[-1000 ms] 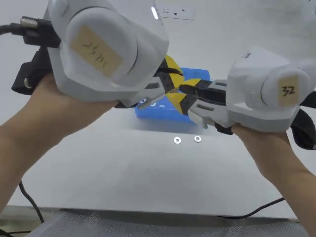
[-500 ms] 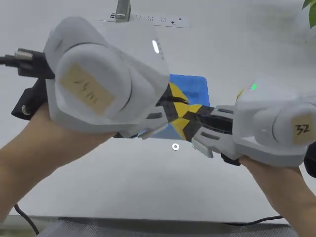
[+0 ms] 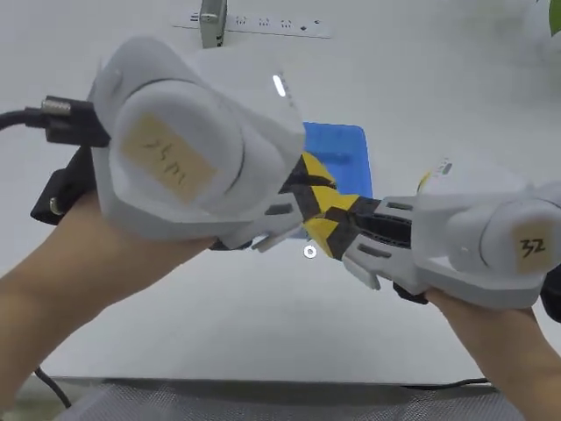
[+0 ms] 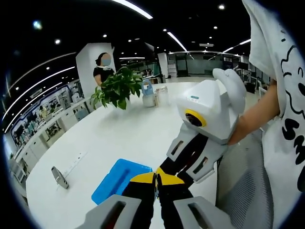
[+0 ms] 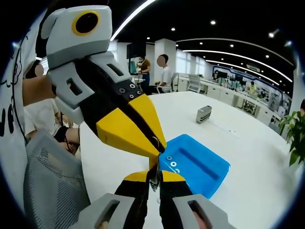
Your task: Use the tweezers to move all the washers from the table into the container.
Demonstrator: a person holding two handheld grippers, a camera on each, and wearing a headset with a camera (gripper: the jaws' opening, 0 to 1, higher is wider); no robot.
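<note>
Right tool (image 5: 153,177): black jaws with yellow tips, clenched on a thin metal strip, the tweezers (image 5: 154,168), which stand up between the tips.

Left tool (image 4: 156,177): jaws pressed together, no gap. In the right gripper view its yellow wedge-shaped tips sit at the top of the tweezers; gripping or only touching, cannot tell.

The two tools meet tip to tip over the tabletop (image 3: 263,324), which is white and smooth.

Shells of both tools: smooth white moulded plastic. Tan sticker (image 3: 530,248) on the right one reads "32". Tan sticker on the left one (image 3: 166,153) is handwritten and not legible.

One washer (image 3: 309,252), a small flat metal ring, lies on the tabletop just below the joined tips, near the front edge of the container (image 3: 346,149) but outside it.

Container: blue, shallow, rectangular, rounded corners, looks like plastic. Several washers (image 5: 172,163) lie inside at one corner.

Further out:
- White power strip (image 3: 254,22) at the far side of the tabletop.
- Leafy potted plant (image 4: 116,88).
- Grey mesh chair back (image 5: 47,181).
- White shirt (image 4: 286,109) with black print, letters cut off.
</note>
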